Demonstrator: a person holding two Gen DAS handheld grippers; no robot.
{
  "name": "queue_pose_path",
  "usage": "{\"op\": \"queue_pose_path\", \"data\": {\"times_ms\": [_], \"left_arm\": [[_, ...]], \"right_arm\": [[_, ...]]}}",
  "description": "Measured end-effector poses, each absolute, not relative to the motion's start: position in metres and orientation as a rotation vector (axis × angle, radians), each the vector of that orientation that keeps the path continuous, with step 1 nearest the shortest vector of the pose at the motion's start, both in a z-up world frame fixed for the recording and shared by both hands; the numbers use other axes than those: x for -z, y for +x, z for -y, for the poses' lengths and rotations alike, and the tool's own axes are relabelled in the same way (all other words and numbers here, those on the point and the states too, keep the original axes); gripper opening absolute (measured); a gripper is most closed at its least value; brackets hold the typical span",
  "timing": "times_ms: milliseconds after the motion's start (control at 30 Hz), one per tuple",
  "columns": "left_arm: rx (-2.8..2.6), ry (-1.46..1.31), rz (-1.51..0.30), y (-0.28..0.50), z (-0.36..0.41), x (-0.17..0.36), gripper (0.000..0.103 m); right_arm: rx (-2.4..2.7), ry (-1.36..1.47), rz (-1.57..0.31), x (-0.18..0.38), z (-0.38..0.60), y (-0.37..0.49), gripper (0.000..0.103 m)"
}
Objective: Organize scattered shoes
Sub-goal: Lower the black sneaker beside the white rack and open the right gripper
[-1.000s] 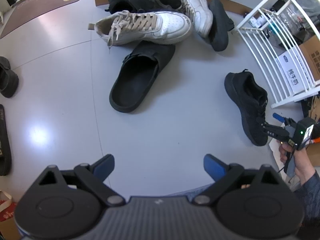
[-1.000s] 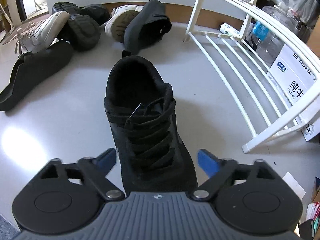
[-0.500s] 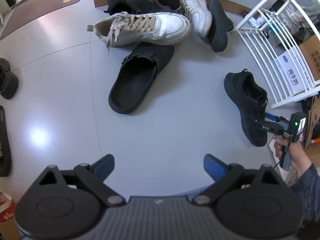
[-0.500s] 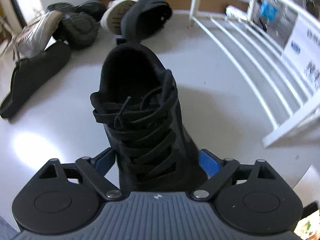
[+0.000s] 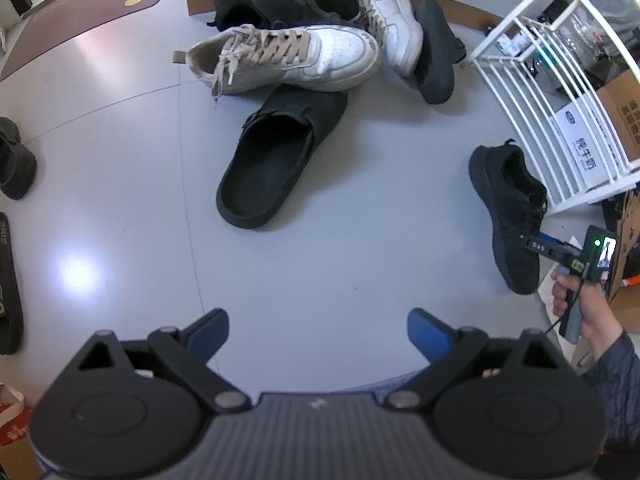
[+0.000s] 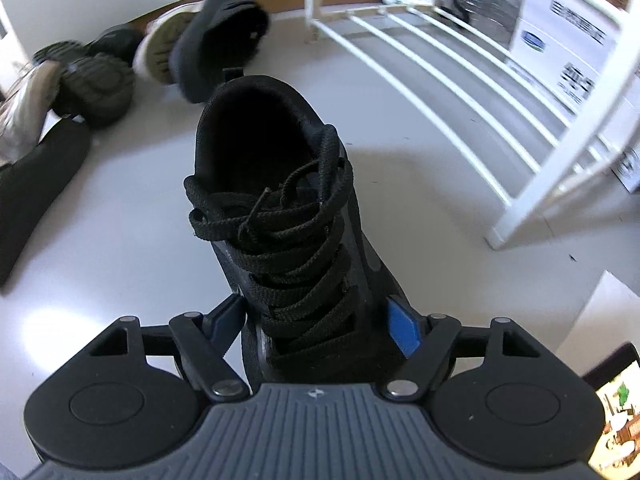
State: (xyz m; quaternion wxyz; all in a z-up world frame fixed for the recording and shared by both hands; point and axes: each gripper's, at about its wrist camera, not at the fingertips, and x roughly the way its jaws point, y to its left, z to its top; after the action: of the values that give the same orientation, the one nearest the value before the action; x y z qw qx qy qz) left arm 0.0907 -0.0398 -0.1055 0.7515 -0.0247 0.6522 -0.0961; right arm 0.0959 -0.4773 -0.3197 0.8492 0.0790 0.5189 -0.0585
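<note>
Right wrist view: your right gripper [image 6: 318, 326] has been closing astride the black sneaker [image 6: 288, 216] on the floor beside the white rack [image 6: 472, 92], pads not clearly pressing; squeeze evenly below the laces. Left gripper [image 5: 318, 328] hangs open.

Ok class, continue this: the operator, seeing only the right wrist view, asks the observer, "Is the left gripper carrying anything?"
Observer: No, the left gripper is open and empty, above bare floor.
Operator: Any shoes I can't see?
Observer: Yes, a black slipper lies at the far left edge of the left wrist view.
Operator: Anything else over there?
Observer: Another black shoe sits just above it in that view.
</note>
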Motion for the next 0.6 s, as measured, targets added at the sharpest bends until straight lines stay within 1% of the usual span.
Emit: {"op": "queue_pose_path", "data": {"times_ms": [167, 333, 433, 600], "left_arm": [[0.210, -0.061, -1.410, 0.0929, 0.0402, 0.1018, 0.097], [0.206, -0.061, -1.410, 0.0937, 0.0394, 0.1017, 0.097], [0.206, -0.061, -1.406, 0.0934, 0.0389, 0.1007, 0.097], [0.204, -0.062, -1.404, 0.0942, 0.0382, 0.1004, 0.097]], "right_arm": [[0.206, 0.251, -1.110, 0.3202, 0.4842, 0.0996, 0.076], [0.214, 0.253, -1.153, 0.3198, 0.4834, 0.0989, 0.074], [0.203, 0.232, -1.156, 0.3205, 0.4838, 0.0996, 0.075], [0.193, 0.199, -1.142, 0.3185, 0.4800, 0.0955, 0.079]]}}
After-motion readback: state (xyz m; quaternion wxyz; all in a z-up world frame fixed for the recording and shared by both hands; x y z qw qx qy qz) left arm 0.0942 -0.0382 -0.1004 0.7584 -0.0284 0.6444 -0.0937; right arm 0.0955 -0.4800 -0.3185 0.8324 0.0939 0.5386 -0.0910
